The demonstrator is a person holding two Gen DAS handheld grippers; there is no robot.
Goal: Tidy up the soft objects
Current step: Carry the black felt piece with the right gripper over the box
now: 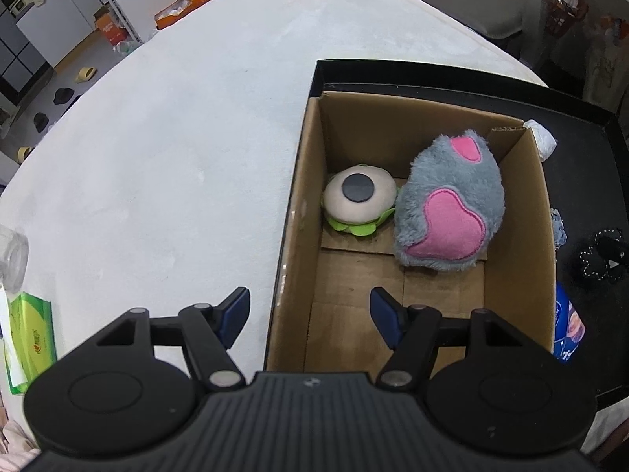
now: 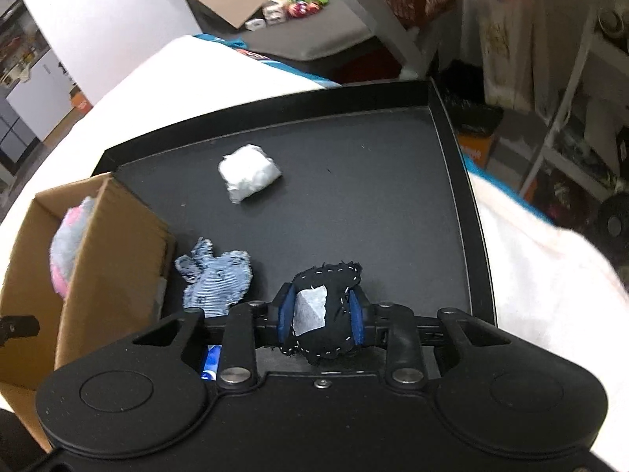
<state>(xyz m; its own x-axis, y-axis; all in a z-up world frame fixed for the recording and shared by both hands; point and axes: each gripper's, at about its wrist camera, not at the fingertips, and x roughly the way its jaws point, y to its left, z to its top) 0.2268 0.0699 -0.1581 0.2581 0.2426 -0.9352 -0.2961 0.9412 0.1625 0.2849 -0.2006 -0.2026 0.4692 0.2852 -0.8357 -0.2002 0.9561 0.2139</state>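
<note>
Nearest, the right gripper (image 2: 323,316) has its jaws pressed on a black stitched fabric pouch with a white patch (image 2: 324,312) lying on the black tray (image 2: 393,204). The left gripper (image 1: 310,312) hangs with jaws apart and empty over the brown cardboard box (image 1: 515,236). Lifting well probably means a firm squeeze and a straight rise, clearing the box wall. Only the left view shows the box's contents: a grey-and-pink plush toy (image 1: 452,204) and a cream-and-green plush eyeball (image 1: 359,200). Only the right view shows a frayed denim scrap (image 2: 216,279) and a white wad (image 2: 249,171) whole.
</note>
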